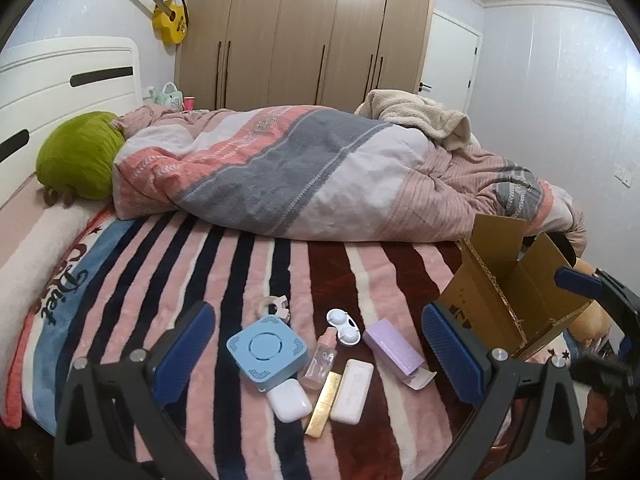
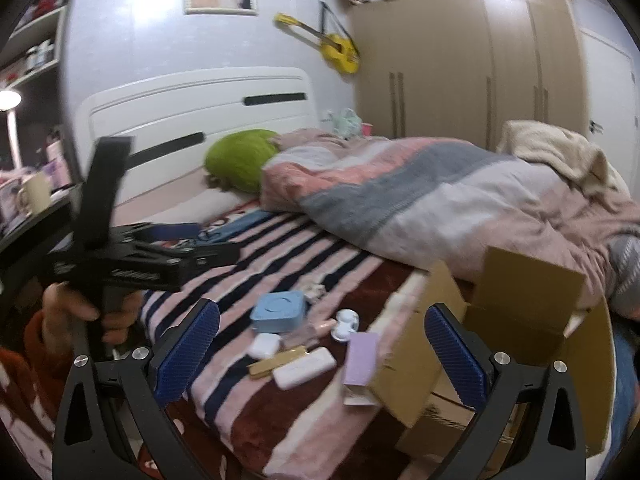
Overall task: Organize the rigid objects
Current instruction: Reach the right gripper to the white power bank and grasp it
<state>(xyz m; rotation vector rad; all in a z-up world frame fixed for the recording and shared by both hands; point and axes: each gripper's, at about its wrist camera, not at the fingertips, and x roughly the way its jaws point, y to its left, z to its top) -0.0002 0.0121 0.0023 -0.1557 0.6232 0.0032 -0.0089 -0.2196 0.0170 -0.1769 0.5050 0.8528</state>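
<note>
Small rigid objects lie on the striped blanket: a blue square device (image 1: 267,353) (image 2: 279,312), a white earbud case (image 1: 289,401) (image 2: 264,345), a gold bar (image 1: 323,404), a white oblong case (image 1: 353,391) (image 2: 305,367), a small clear bottle (image 1: 319,361), a white lens case (image 1: 342,327) (image 2: 346,323), a purple box (image 1: 394,347) (image 2: 361,359) and a tape holder (image 1: 273,306). An open cardboard box (image 1: 508,288) (image 2: 516,320) stands at the right. My left gripper (image 1: 318,354) is open above the objects. My right gripper (image 2: 322,358) is open and empty.
A folded duvet (image 1: 300,172) and a beige blanket (image 1: 416,116) fill the far side of the bed. A green pillow (image 1: 78,156) lies by the white headboard (image 1: 60,76). A wardrobe (image 1: 304,32) stands behind. The left hand-held gripper body (image 2: 132,256) shows in the right wrist view.
</note>
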